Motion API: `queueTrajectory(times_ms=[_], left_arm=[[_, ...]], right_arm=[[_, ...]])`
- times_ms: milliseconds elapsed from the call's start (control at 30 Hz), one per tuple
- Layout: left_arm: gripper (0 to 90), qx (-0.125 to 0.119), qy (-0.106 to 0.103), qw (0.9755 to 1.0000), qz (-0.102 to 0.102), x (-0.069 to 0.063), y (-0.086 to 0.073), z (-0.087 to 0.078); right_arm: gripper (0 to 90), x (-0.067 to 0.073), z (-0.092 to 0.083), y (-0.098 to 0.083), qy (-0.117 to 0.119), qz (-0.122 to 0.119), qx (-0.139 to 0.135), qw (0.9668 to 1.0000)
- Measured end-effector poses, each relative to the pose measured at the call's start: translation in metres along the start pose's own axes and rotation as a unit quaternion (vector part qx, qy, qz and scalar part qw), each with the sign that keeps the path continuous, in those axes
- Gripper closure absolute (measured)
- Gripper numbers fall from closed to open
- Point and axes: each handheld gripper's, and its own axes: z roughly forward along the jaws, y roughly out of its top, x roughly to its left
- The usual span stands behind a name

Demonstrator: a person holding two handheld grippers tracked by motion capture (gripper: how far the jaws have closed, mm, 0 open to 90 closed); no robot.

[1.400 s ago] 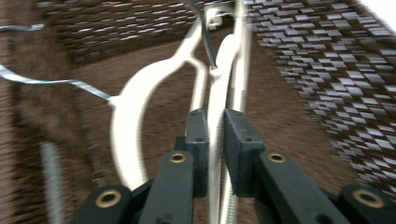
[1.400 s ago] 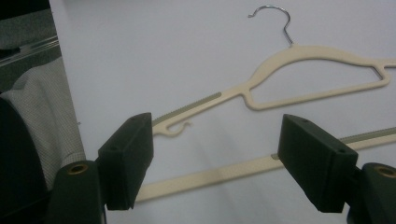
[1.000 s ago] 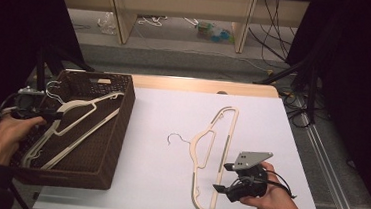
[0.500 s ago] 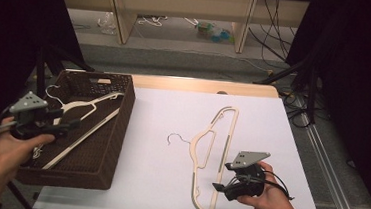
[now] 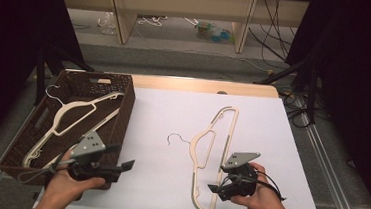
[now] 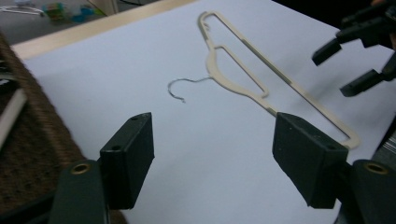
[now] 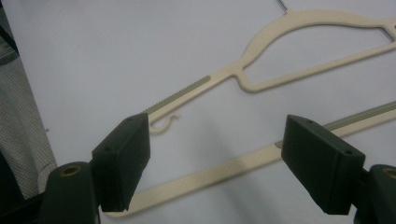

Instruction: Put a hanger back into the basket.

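My right hand-held gripper (image 5: 216, 183) sits spread over the hanger (image 5: 209, 154) on the desk (image 5: 161, 127), left hand-held gripper (image 5: 124, 166) just opened, empty; thin bar may slip on pinch.

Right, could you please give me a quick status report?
Left gripper open, empty, jaws just opened. Right gripper open over hanger on the sheet. Second hanger in basket. Nothing in the way.
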Motion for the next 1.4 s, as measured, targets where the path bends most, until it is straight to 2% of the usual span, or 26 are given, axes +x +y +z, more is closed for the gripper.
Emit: queueTrajectory(times_ms=[100,167,200,267,300,333,367,433,467,500,567,600,633,700,733,800,833,867,933,1000,1033,1067,1200,1233,1300,1400], left_arm=[[29.2,0.012,-0.005,0.9998,0.017,-0.01,-0.008,0.008],[29.1,0.007,-0.017,0.9998,0.007,-0.019,-0.015,0.015],[28.6,0.016,-0.024,0.9994,0.021,-0.02,-0.018,0.016],[28.5,0.015,-0.019,0.9993,0.027,-0.027,-0.025,0.022],[28.0,0.025,-0.024,0.9987,0.038,-0.028,-0.028,0.025],[27.6,0.028,-0.033,0.9983,0.04,-0.029,-0.03,0.027],[27.6,0.03,-0.032,0.9983,0.04,-0.029,-0.031,0.028],[27.6,0.023,-0.033,0.9988,0.028,-0.031,-0.034,0.031],[27.5,0.033,-0.037,0.9982,0.034,-0.031,-0.035,0.032],[27.2,0.025,-0.036,0.9987,0.026,-0.033,-0.037,0.034],[27.1,0.029,-0.038,0.9985,0.027,-0.034,-0.038,0.036],[27.0,0.034,-0.038,0.998,0.038,-0.034,-0.039,0.036],[26.8,0.033,-0.038,0.9982,0.033,-0.036,-0.039,0.037],[26.3,0.039,-0.033,0.9978,0.042,-0.035,-0.039,0.038],[26.2,0.032,-0.035,0.9983,0.033,-0.036,-0.04,0.039],[26.1,0.039,-0.035,0.9979,0.038,-0.035,-0.039,0.038],[26.0,0.029,-0.037,0.9984,0.03,-0.036,-0.04,0.039],[26.1,0.031,-0.033,0.9983,0.036,-0.036,-0.041,0.039],[25.8,0.029,-0.034,0.9985,0.032,-0.036,-0.041,0.039],[25.6,0.025,-0.033,0.9985,0.037,-0.035,-0.042,0.04],[25.6,0.024,-0.032,0.9985,0.037,-0.035,-0.042,0.04],[25.5,0.016,-0.035,0.9989,0.029,-0.036,-0.043,0.041],[25.2,0.02,-0.041,0.9985,0.031,-0.038,-0.044,0.043],[25.2,0.025,-0.036,0.998,0.044,-0.037,-0.044,0.043],[25.2,0.023,-0.044,0.9981,0.036,-0.039,-0.044,0.044],[25.1,0.037,-0.034,0.9974,0.052,-0.038,-0.044,0.043]], right_arm=[[23.7,0.003,0.004,0.001,0.001,-0.001,-0.004,1.0],[23.2,0.007,0.006,0.002,0.004,-0.001,0.002,1.0],[23.2,0.01,0.009,0.002,0.004,-0.003,0.002,1.0],[22.7,0.014,0.013,0.002,0.001,-0.015,0.005,0.9999],[22.5,0.017,0.013,0.004,0.013,0.001,0.021,0.9997],[22.6,0.019,0.015,0.004,0.013,0.001,0.025,0.9996],[23.3,0.019,0.017,0.004,0.009,-0.006,0.026,0.9996],[24.5,0.019,0.02,0.004,-0.002,0.001,0.025,0.9997],[24.3,0.018,0.021,0.005,-0.011,0.015,0.024,0.9995],[24.3,0.013,0.021,0.005,-0.028,0.023,0.028,0.999],[23.2,0.003,0.022,0.004,-0.046,0.021,0.033,0.9982],[22.6,-0.002,0.022,0.003,-0.053,0.023,0.042,0.9974],[22.6,-0.006,0.022,0.003,-0.058,0.04,0.044,0.9965],[21.7,-0.016,0.025,0.001,-0.079,0.056,0.043,0.9944],[21.7,-0.02,0.026,0.0,-0.082,0.061,0.039,0.9941],[21.6,-0.027,0.028,0.001,-0.086,0.065,0.043,0.9932],[21.2,-0.03,0.03,0.002,-0.085,0.073,0.046,0.9926],[20.9,-0.033,0.032,0.002,-0.09,0.066,0.045,0.9927],[21.5,-0.035,0.035,0.006,-0.096,0.091,0.064,0.9891],[21.5,-0.039,0.038,0.008,-0.101,0.091,0.071,0.9882],[21.5,-0.04,0.039,0.01,-0.101,0.102,0.077,0.9867],[22.0,-0.042,0.04,0.01,-0.103,0.101,0.076,0.9866],[23.6,-0.05,0.046,0.014,-0.103,0.102,0.083,0.9859],[23.7,-0.052,0.046,0.015,-0.105,0.103,0.084,0.9856],[23.8,-0.054,0.048,0.017,-0.102,0.108,0.088,0.9851],[24.0,-0.055,0.052,0.018,-0.104,0.1,0.098,0.9846]])
